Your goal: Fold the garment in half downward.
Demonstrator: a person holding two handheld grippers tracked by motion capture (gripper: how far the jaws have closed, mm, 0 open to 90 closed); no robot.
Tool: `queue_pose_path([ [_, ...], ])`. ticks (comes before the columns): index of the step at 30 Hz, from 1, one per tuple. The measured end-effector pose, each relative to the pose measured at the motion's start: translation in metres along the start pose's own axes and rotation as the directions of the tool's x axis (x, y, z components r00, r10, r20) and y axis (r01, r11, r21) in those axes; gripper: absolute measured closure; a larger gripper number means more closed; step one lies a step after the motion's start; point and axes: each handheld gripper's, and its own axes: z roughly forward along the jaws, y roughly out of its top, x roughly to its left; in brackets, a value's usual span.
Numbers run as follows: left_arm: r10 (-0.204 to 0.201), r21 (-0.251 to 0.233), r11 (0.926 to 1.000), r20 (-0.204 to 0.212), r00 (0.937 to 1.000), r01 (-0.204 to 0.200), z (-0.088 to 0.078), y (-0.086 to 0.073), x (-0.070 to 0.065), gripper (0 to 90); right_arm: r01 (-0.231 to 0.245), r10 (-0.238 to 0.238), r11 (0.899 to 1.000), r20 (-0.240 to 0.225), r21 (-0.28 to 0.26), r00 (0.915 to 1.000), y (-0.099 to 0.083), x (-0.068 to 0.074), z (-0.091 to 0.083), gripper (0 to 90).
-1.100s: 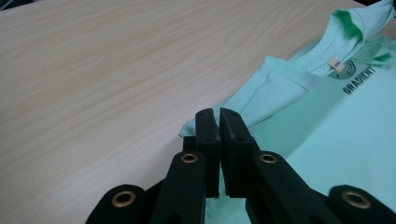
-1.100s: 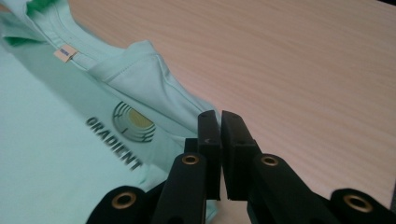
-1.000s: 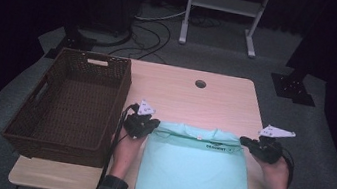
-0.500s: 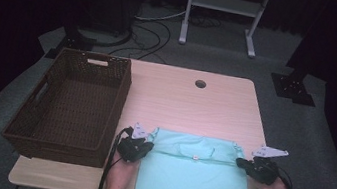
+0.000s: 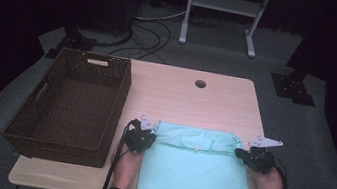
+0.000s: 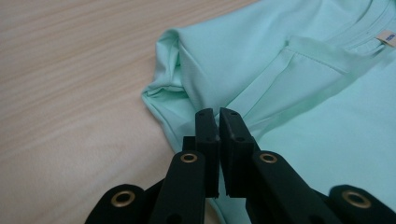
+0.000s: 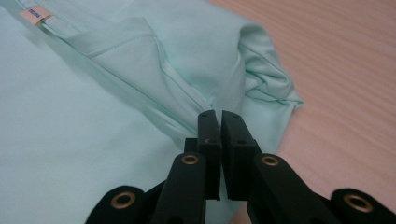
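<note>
Both grippers, L (image 5: 146, 138) & R (image 5: 244, 156), pinch shirt (image 5: 195, 172) edges beside basket (image 5: 71, 103).

A pale wooden counter (image 5: 215, 106) carries a mint-green shirt (image 5: 195, 172) folded flat at its near edge and a dark wicker basket (image 5: 74, 103) on its left side.

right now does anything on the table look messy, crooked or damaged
Nothing is spilled or damaged. The mint green t-shirt lies flat and square to the table edge, folded, with small bunched folds at its two upper corners. The left gripper and right gripper pinch its folded edge. The wicker basket sits slightly skewed.
</note>
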Motion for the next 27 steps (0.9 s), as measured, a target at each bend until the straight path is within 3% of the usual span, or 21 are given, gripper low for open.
queue_pose_path([
  [4, -0.018, -0.001, 0.9998, -0.001, 0.9998, 0.018, 0.009, 0.009, 0.010, 87.3, -0.003, 0.003, 1.000, 0.009, -0.004, 1.0000, 0.009, -0.010, 0.010, 87.0],
  [17, 0.005, 0.006, 1.0000, -0.047, 0.9989, -0.004, 0.037, 0.037, 0.037, 87.3, -0.061, 0.062, 0.997, 0.028, -0.054, 0.9977, 0.032, -0.038, 0.040, 87.0],
  [21, -0.003, -0.006, 1.0000, -0.053, 0.9986, 0.003, 0.036, 0.039, 0.037, 87.5, -0.062, 0.064, 0.996, 0.034, -0.065, 0.9974, 0.033, -0.038, 0.041, 87.0],
  [27, -0.009, -0.051, 0.9987, -0.040, 0.9992, 0.007, 0.020, 0.035, 0.030, 87.5, -0.043, 0.047, 0.995, 0.037, -0.091, 0.9982, 0.030, -0.032, 0.029, 87.0],
])
